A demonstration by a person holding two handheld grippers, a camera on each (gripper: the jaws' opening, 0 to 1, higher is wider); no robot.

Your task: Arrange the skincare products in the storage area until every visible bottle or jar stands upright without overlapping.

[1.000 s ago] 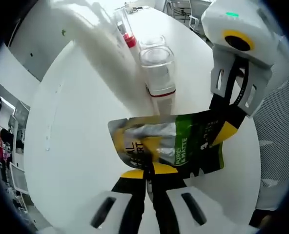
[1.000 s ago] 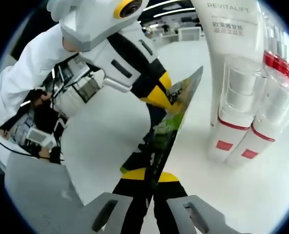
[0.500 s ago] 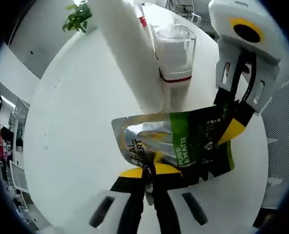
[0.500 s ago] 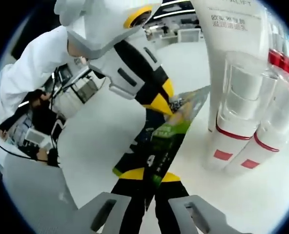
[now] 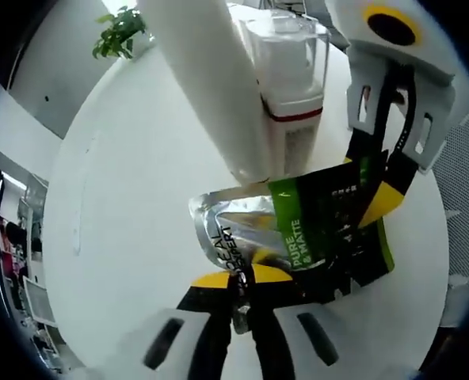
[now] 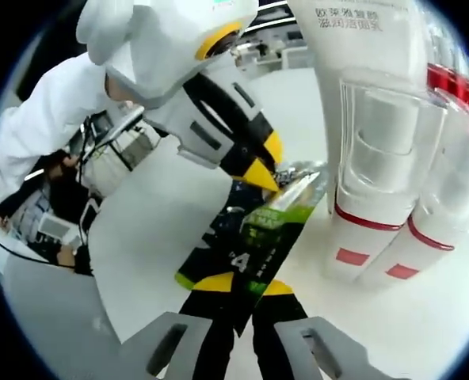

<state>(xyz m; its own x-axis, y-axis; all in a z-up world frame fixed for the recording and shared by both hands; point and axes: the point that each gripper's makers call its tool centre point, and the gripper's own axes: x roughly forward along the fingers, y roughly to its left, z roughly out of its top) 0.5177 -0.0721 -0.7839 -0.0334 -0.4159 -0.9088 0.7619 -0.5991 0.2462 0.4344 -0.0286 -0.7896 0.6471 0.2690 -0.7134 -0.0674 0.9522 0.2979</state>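
Between the two grippers, above the white table point(image 5: 123, 237), hangs a flat foil sachet point(image 5: 298, 229), silver at one end and green and black at the other, printed with "PURE & MATTE". In the left gripper view it sits just past centre, toward 1 o'clock from the left gripper point(image 5: 246, 279), whose jaws are pressed together on the sachet's silver lower edge. The right gripper point(image 5: 381, 198) comes in from 2 o'clock and pinches the green end; in the right gripper view its own jaws point(image 6: 238, 286) are likewise closed on the sachet's point(image 6: 254, 245) near edge, with the left gripper point(image 6: 258, 174) clamped on the far end at 12 o'clock.

The sachet looks light, thin and floppy, with a slick crinkled skin, so it will probably bend and sag if held by one corner only, and it is unlikely to stand on its own. A hold on the sealed flat margins, as both jaws have now, seems the safest, since the filled middle would squash.

Close behind it, at 12 o'clock in the left gripper view, stand a tall white tube point(image 5: 211, 87) and a clear-capped pump bottle point(image 5: 290, 79) with a red band. In the right gripper view, two such bottles stand side by side at 3 o'clock point(image 6: 369, 206) point(image 6: 440, 214), all upright. These look rigid but top-heavy, easily tipped by a brush from the sachet.
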